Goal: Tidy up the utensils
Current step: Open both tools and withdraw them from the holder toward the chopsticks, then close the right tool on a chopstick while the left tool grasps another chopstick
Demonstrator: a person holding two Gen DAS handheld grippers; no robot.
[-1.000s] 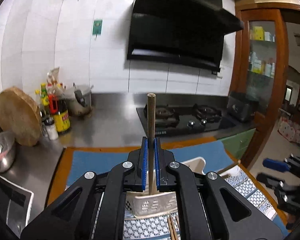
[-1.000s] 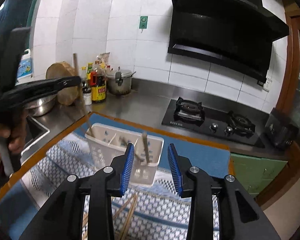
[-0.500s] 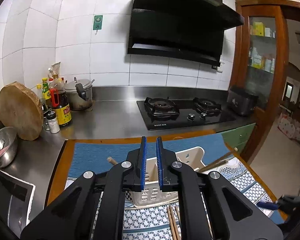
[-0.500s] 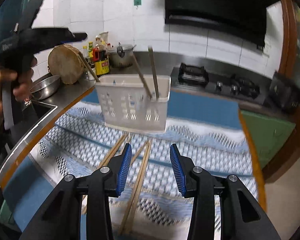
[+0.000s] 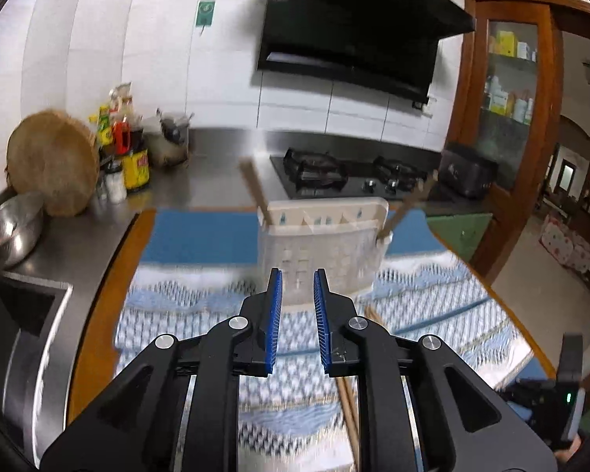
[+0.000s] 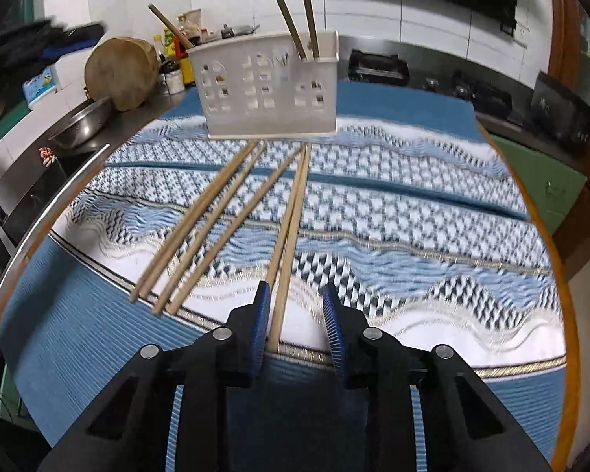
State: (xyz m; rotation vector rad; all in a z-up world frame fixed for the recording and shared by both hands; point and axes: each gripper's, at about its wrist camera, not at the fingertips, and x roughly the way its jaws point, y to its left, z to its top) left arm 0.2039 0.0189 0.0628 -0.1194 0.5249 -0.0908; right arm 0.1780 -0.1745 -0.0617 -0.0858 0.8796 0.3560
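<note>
A white slotted utensil holder [image 6: 269, 86] stands on a blue and white patterned cloth [image 6: 393, 212]; it also shows in the left wrist view [image 5: 322, 244]. Three chopsticks lean inside it [image 6: 295, 11]. Several loose wooden chopsticks [image 6: 216, 216] lie flat on the cloth in front of it. My right gripper [image 6: 295, 295] is open and low over the cloth, its jaws on either side of the near ends of a chopstick pair [image 6: 291, 232]. My left gripper [image 5: 298, 279] is open and empty, raised in front of the holder.
A round wooden chopping board [image 5: 53, 167], sauce bottles [image 5: 133, 157], a pot and a steel bowl [image 5: 8, 228] stand at the left on the steel counter. A gas hob [image 5: 346, 173] lies behind the holder. The table's wooden edge [image 6: 558, 275] runs along the right.
My left gripper let go of a chopstick into the holder, opened and drew back. My right gripper dropped from above the holder to the cloth, around the ends of the loose chopsticks.
</note>
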